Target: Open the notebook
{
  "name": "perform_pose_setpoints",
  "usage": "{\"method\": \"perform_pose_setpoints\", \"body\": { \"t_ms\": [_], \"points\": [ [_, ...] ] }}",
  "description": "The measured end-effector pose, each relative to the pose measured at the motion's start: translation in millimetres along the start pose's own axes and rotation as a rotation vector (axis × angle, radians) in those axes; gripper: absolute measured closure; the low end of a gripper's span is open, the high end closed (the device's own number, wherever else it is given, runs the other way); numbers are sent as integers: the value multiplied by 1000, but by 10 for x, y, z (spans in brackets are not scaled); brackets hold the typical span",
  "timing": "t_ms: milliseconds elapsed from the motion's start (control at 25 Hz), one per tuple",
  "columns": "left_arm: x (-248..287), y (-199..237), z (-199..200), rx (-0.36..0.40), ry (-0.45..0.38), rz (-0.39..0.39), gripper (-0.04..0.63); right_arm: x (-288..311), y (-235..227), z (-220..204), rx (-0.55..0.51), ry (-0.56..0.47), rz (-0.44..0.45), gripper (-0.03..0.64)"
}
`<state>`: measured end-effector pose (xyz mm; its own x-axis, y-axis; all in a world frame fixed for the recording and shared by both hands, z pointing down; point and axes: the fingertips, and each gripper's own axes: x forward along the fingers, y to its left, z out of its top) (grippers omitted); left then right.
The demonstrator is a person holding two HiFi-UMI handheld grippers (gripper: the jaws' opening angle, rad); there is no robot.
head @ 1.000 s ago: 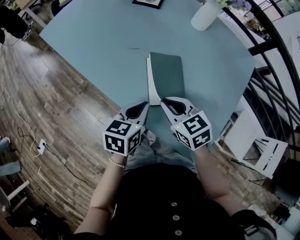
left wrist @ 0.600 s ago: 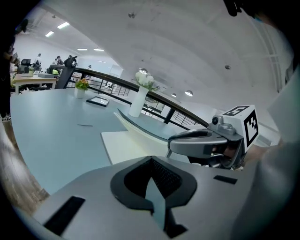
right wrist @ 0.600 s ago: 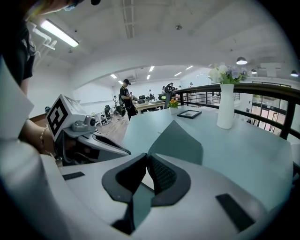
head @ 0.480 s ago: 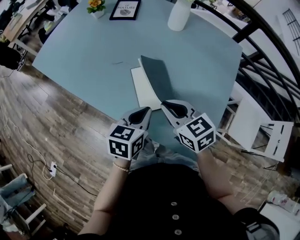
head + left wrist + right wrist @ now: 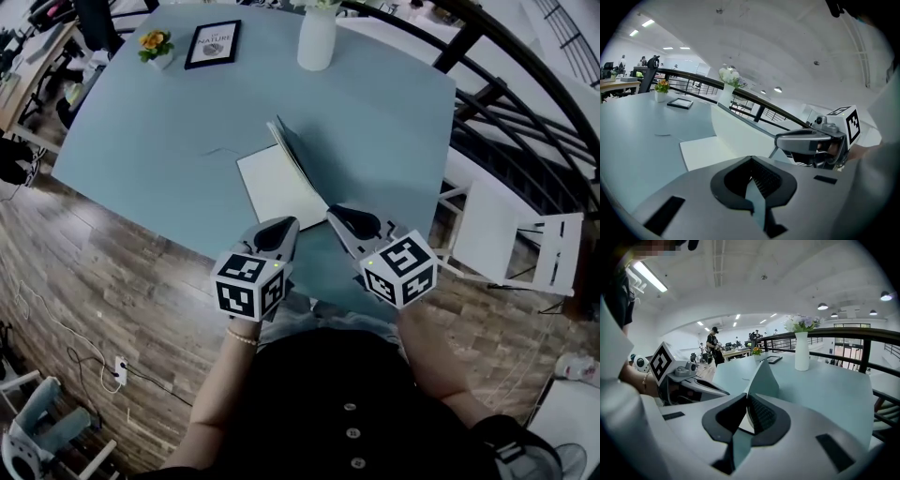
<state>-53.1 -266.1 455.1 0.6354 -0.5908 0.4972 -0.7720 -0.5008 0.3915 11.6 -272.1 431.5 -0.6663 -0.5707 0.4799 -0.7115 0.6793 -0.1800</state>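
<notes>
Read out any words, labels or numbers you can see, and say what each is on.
"NATURE", probably: on the framed picture on the table; its smaller print is too small to read.
On the marker cubes: square patterns only, no words.
On the notebook: no writing visible.

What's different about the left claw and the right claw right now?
The right claw is shut on the dark teal notebook cover, holding it tilted up; the left claw is shut with nothing in it. The left claw's tip sits by the flat white page, the right claw's at the raised cover's near edge. Both carry a black-and-white marker cube and point across the pale blue table.
</notes>
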Motion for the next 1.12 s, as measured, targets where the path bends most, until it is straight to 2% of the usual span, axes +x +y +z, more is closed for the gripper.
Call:
{"method": "perform_pose_setpoints", "body": {
  "t_ms": [200, 600, 1120],
  "points": [
    [143, -67, 38, 26, 18, -38, 578, -112, -226, -26, 37, -15, -66, 588],
    [370, -175, 62, 56, 60, -83, 578, -305, -667, -168, 232, -59, -145, 587],
    [667, -211, 65, 70, 111, -111, 578, -399, -1138, -469, 327, -22, -255, 583]
  ]
}}
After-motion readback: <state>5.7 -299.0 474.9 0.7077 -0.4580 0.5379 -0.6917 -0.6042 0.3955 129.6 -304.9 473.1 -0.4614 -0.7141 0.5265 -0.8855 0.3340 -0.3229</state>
